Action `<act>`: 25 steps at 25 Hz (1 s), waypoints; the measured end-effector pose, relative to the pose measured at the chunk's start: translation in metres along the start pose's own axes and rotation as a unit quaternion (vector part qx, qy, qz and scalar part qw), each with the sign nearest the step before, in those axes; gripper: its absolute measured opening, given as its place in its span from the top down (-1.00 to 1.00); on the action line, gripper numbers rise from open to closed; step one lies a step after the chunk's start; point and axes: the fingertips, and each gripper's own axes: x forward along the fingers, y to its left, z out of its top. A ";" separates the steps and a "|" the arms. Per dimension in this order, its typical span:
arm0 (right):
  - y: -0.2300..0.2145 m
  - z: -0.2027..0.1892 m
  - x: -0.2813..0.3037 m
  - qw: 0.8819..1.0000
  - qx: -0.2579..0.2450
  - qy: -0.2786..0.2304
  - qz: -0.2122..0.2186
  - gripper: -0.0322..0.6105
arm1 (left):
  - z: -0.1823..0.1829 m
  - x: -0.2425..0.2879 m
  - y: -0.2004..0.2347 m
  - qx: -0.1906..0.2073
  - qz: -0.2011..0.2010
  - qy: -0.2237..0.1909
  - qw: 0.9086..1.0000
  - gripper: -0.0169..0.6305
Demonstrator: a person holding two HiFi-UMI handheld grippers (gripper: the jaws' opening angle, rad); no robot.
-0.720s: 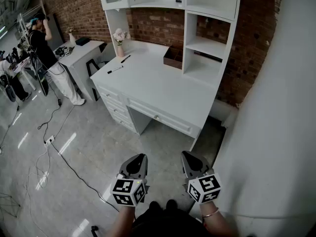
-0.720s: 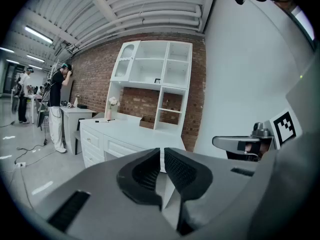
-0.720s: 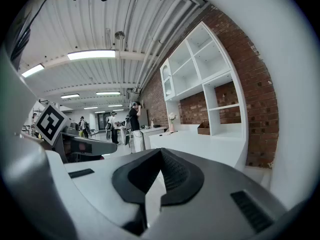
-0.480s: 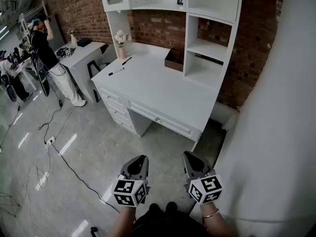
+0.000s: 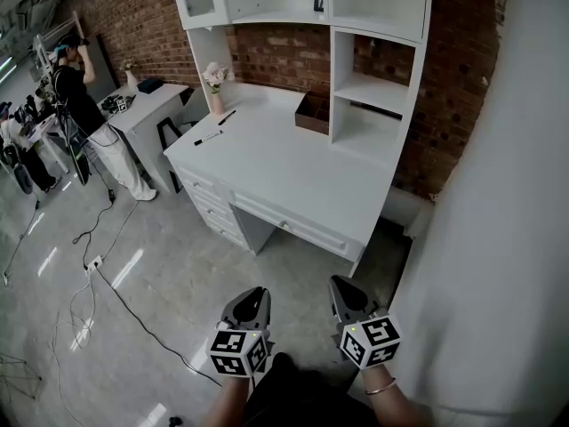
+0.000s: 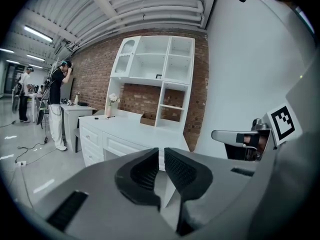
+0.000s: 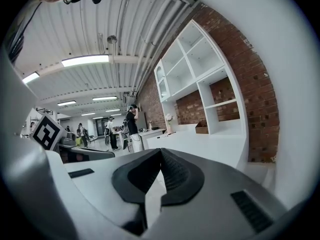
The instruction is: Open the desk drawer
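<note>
Standing back from a white worktop [image 5: 284, 158] set against a brick wall, a person held two tools low, close to the body. The long drawer [image 5: 307, 231] sat shut under the worktop's front edge, above the knee gap, well apart from both tools. A small knob [image 5: 285, 225] showed near its middle. The left hand-held gripper [image 5: 255, 294] had its jaws a narrow slit apart with nothing between them. The right hand-held gripper [image 5: 343, 284] had its jaw tips together, empty. Both pointed toward the worktop.

The task looked barely begun — the approach was the step in hand. To do it well, one tool would likely need its jaws spread before arriving. It would then come level with the knob, close squarely on it, and pull straight out — not upward — so the drawer slid without binding. A stack of smaller drawers [image 5: 209, 198] stood to the left and should be left alone.
</note>
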 end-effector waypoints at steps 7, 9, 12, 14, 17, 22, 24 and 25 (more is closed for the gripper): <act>-0.017 -0.006 0.031 1.000 0.000 0.009 -0.009 0.89 | -0.001 0.041 0.032 0.002 -0.002 0.011 1.000 0.85; -0.020 -0.008 0.043 1.000 -0.003 0.015 -0.013 0.89 | 0.000 0.057 0.043 0.001 -0.006 0.016 1.000 0.85; -0.030 -0.004 0.063 0.999 -0.003 0.018 -0.026 0.89 | 0.009 0.085 0.057 -0.002 -0.015 0.019 1.000 0.84; -0.037 -0.002 0.079 0.999 0.003 0.019 -0.033 0.89 | 0.015 0.103 0.067 -0.003 -0.020 0.021 1.000 0.84; -0.047 0.000 0.108 0.999 0.011 0.022 -0.042 0.89 | 0.021 0.129 0.083 -0.001 -0.029 0.029 0.999 0.84; -0.051 0.005 0.149 0.999 0.013 0.025 -0.046 0.89 | 0.025 0.158 0.110 0.000 -0.040 0.043 0.998 0.84; -0.052 0.009 0.163 0.998 0.011 0.025 -0.048 0.89 | 0.026 0.168 0.118 -0.001 -0.044 0.049 0.998 0.84; -0.053 0.010 0.169 0.998 0.010 0.026 -0.050 0.89 | 0.026 0.173 0.122 -0.001 -0.046 0.051 0.998 0.84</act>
